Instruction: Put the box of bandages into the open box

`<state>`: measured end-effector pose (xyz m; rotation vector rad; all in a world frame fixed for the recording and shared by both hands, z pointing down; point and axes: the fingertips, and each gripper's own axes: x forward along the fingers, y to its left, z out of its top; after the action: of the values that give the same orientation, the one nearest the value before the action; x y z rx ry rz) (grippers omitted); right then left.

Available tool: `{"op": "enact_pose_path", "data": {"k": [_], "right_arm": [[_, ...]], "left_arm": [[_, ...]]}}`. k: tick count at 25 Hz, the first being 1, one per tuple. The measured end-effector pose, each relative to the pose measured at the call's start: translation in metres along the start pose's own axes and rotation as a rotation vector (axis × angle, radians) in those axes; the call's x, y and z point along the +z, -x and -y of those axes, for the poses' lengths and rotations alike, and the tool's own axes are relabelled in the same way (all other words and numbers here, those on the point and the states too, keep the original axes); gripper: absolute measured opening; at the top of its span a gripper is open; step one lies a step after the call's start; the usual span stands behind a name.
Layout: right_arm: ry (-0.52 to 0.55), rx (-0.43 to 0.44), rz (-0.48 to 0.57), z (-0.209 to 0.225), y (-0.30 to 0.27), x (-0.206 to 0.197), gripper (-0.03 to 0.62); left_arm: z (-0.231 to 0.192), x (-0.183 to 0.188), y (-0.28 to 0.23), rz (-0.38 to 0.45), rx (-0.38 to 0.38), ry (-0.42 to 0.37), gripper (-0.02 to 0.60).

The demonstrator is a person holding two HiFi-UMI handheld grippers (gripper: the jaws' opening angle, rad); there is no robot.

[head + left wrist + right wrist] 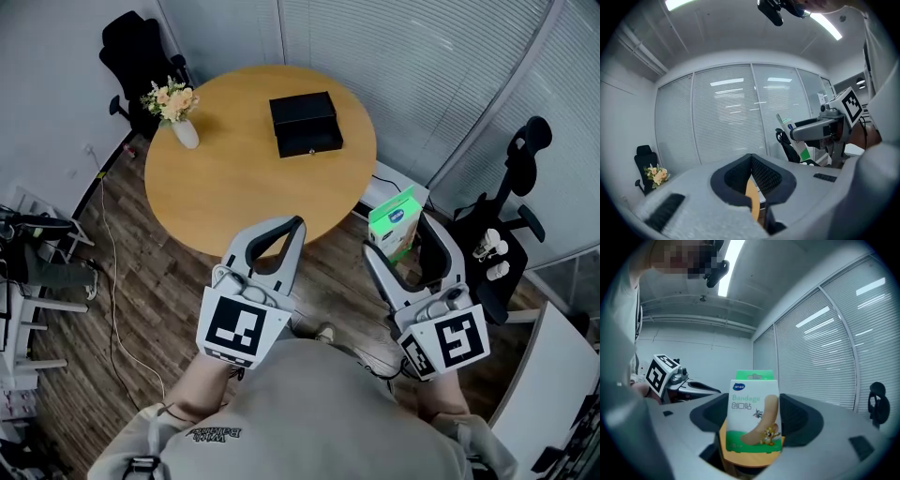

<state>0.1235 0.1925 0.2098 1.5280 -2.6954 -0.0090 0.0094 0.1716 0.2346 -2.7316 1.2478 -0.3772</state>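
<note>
The box of bandages (pixel 395 218) is green and white, with a cartoon plaster on its front (pixel 753 414). My right gripper (pixel 401 240) is shut on it and holds it upright in the air, off the round table's near right edge. It also shows in the left gripper view as the bandage box (pixel 787 124). The open black box (pixel 306 123) lies on the far side of the wooden table (pixel 225 178), well ahead of both grippers. My left gripper (pixel 292 231) hangs just off the table's near edge, shut with nothing in it (pixel 752 163).
A white vase of flowers (pixel 177 111) stands at the table's far left. Black office chairs sit at the back left (pixel 141 52) and at the right (pixel 502 234). A cable (pixel 114 281) runs over the wooden floor, and a white desk corner (pixel 553 394) is at the right.
</note>
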Motion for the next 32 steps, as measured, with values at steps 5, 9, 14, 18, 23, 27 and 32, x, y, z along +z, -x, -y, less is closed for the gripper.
{"op": "enact_pose_path", "data": {"k": [5, 9, 14, 18, 23, 27, 32], "right_arm": [[0.006, 0.012, 0.004, 0.009, 0.009, -0.003, 0.313], [0.013, 0.014, 0.008, 0.017, 0.014, -0.003, 0.313], [0.026, 0.001, 0.012, 0.031, 0.018, -0.002, 0.313], [0.054, 0.017, 0.005, 0.027, 0.009, -0.003, 0.313], [0.060, 0.022, -0.006, 0.028, -0.005, -0.009, 0.313], [0.068, 0.033, -0.023, 0.028, -0.018, -0.013, 0.313], [0.059, 0.035, -0.030, 0.033, -0.037, -0.018, 0.314]], "left_arm": [[0.011, -0.003, -0.001, -0.016, 0.019, -0.004, 0.021], [0.020, -0.001, -0.001, -0.009, 0.020, -0.010, 0.021], [0.020, 0.003, -0.002, 0.006, 0.041, 0.006, 0.021], [0.007, 0.000, -0.003, 0.004, 0.062, 0.025, 0.021], [-0.003, -0.007, -0.011, 0.006, 0.063, 0.020, 0.021], [-0.012, -0.013, -0.020, 0.007, 0.057, 0.023, 0.021], [-0.025, -0.021, -0.035, 0.000, 0.045, 0.023, 0.021]]}}
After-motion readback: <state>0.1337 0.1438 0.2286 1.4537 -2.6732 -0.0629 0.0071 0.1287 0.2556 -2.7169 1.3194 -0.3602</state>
